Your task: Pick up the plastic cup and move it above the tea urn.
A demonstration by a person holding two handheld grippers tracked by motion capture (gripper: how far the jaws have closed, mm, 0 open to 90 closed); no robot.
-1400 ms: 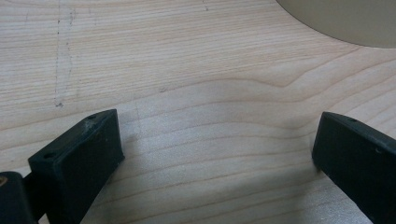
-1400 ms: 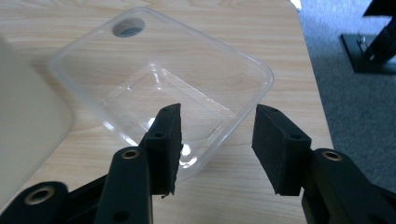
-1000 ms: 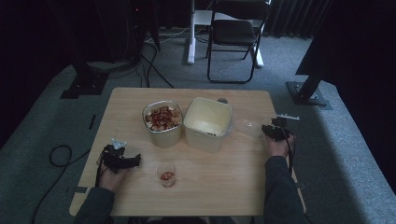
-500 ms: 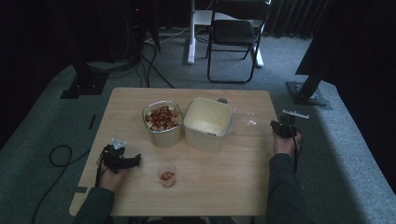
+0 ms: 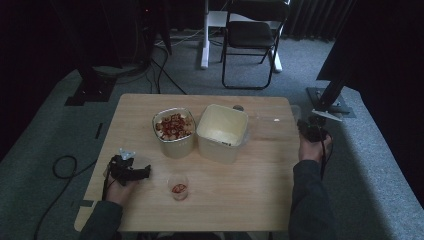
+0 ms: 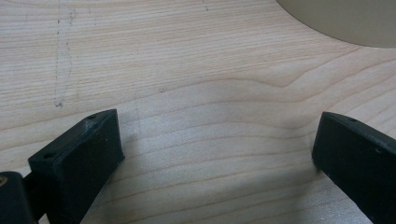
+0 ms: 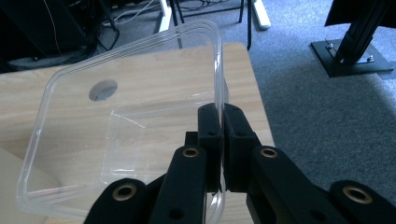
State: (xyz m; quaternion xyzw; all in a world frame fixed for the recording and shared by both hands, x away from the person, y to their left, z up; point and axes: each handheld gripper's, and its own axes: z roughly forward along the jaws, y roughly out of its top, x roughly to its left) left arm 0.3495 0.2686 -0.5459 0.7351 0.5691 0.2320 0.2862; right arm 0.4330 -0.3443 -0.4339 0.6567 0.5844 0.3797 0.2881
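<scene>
Clear plastic lid (image 7: 126,126) pinched by right gripper (image 7: 219,116) jaws, faint from above, left gripper (image 6: 215,149) jaws spread.

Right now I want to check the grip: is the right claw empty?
No, the right claw is shut on the rim of the clear plastic lid, pinched between its jaws.

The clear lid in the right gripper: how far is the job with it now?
Done: the right gripper is shut on the rim of the clear lid and holds it tilted above the table. In hand: carrying the lid. Left: probably setting it on the open beige tub or the tub of snacks; both stand uncovered. The left gripper waits open over bare wood.
</scene>
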